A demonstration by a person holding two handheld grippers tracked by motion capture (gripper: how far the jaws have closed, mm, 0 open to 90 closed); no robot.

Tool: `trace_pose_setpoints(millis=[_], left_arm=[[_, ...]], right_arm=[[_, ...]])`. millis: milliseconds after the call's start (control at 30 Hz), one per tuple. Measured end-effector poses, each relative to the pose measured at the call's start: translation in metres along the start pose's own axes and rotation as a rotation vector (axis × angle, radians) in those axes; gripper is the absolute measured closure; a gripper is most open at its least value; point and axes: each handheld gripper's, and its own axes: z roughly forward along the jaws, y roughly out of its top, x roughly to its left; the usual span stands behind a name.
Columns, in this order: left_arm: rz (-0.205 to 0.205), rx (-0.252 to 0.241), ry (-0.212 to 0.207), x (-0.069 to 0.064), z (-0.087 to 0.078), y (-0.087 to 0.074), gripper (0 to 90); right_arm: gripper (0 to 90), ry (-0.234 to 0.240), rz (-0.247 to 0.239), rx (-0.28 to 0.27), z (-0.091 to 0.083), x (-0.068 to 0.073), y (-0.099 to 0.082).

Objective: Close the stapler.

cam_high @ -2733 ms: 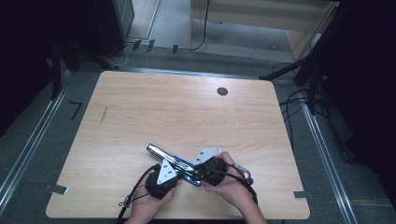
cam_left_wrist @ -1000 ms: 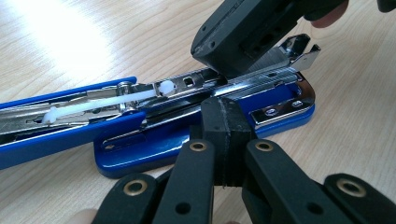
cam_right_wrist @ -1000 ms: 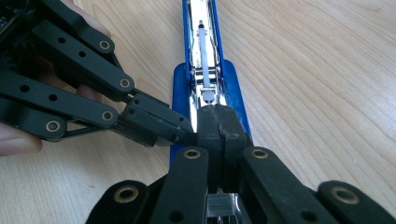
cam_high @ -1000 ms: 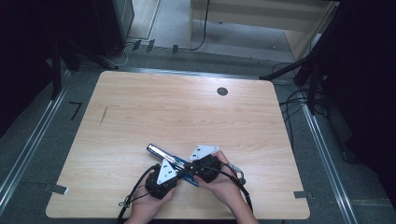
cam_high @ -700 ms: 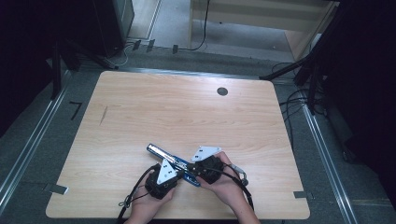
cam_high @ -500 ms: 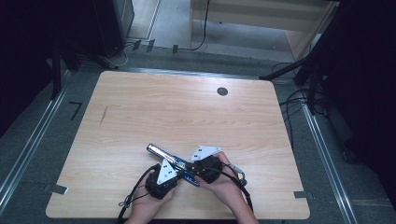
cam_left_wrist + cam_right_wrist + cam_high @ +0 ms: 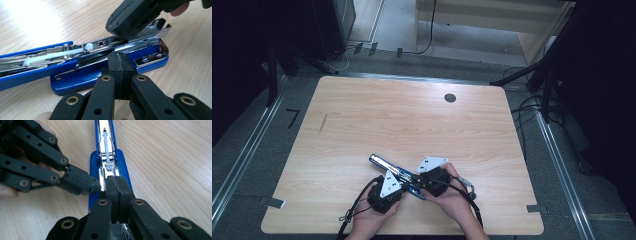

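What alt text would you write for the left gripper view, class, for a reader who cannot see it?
An opened blue stapler lies on a pale wooden table, its metal staple channel exposed. The left tongs, shut, rise from the bottom edge and meet the stapler's near side, while the right tongs press down on the channel from above.

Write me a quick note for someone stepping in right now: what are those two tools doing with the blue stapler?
Left gripper: fingers shut, tips against the near side of the stapler.
Right gripper: fingers shut, tips on the stapler's metal staple channel.
Stapler: flipped open, lying flat near the table's front edge, white pusher rod exposed.
Done: stapler opened.
Left: likely reloading or closing it; no loose staples visible, so check first.
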Motion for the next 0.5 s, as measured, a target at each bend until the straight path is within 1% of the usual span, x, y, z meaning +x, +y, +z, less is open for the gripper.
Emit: trace_pose_setpoints(millis=[167,300,400,500], left_arm=[[-0.004,0.004,-0.002,0.0007,-0.0003,0.0002,90.0],[-0.006,0.004,-0.005,0.0011,-0.0005,0.0001,90.0],[-0.007,0.002,-0.004,0.0014,-0.0013,-0.0005,90.0],[-0.029,0.001,-0.020,0.0042,-0.0016,-0.0007,90.0]], right_arm=[[90.0,0.002,-0.006,-0.004,-0.0050,-0.0015,-0.0053],[90.0,-0.003,-0.012,-0.019,-0.0068,-0.0011,-0.0078],[90.0,-0.007,0.000,-0.021,-0.0069,0.0004,-0.0077],[90.0,-0.006,0.004,-0.027,-0.0068,0.0023,-0.0066]])
